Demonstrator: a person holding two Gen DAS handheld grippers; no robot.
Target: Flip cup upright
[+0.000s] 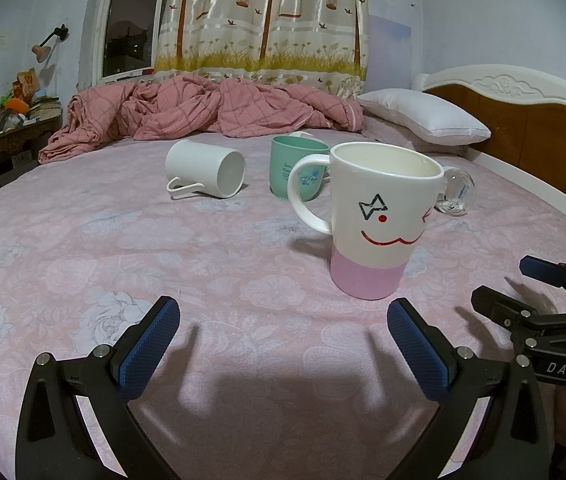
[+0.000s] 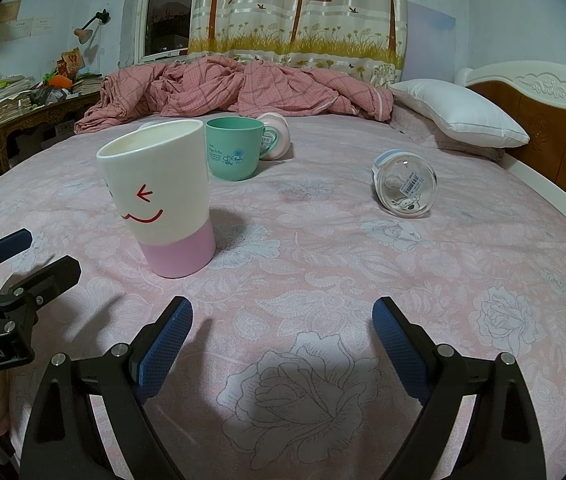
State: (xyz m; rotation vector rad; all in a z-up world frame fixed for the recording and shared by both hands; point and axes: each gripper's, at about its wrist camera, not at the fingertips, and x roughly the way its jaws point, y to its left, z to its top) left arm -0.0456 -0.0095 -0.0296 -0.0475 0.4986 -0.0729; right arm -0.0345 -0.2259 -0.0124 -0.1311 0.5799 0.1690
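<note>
Standing upright mid-bed, smiley-face mug (image 1: 367,220) — left gripper (image 1: 283,344) and right gripper (image 2: 283,340) both spread wide, holding nothing.

Both views are taken low over the bed (image 1: 83,240), aimed along the fingers (image 1: 151,344) toward the curtain (image 1: 267,16) and window. Left wrist view is set left of the face mug (image 1: 371,220), which is seen close, right of center. Right wrist view is set to its right; the mug (image 2: 163,200) is seen left of center. Shared: mug, green cup (image 1: 299,168), quilt (image 2: 243,88), pillow (image 2: 459,116), headboard. Each view catches the other gripper at its edge.
</note>
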